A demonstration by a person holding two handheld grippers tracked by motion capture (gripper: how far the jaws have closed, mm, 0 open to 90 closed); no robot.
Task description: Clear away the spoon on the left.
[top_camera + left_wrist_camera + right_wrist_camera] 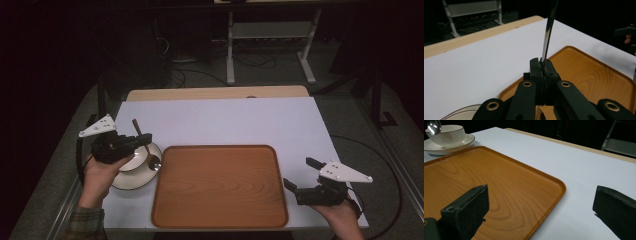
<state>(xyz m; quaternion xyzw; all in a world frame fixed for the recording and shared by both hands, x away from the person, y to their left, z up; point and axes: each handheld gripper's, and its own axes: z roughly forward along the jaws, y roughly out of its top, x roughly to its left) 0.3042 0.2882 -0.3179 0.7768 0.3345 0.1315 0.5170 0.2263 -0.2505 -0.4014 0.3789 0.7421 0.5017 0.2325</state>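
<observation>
The left gripper (142,141) is clamped on one spoon (148,152), held over one cup (447,135) on one saucer (131,178) at the table's left. The right gripper (300,175) hangs wide apart beside one wooden tray (220,186) on the white table (225,120).

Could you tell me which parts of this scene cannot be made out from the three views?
- Inside of the cup: the right gripper view sees it from the side, and the left gripper covers it in the high view.
- Bowl of the spoon: cut by the right gripper view's top edge; its handle's upper end is cut in the left gripper view.
- Saucer: partly under the left hand.
- Tray: its right end is cut off in the left gripper view.
</observation>
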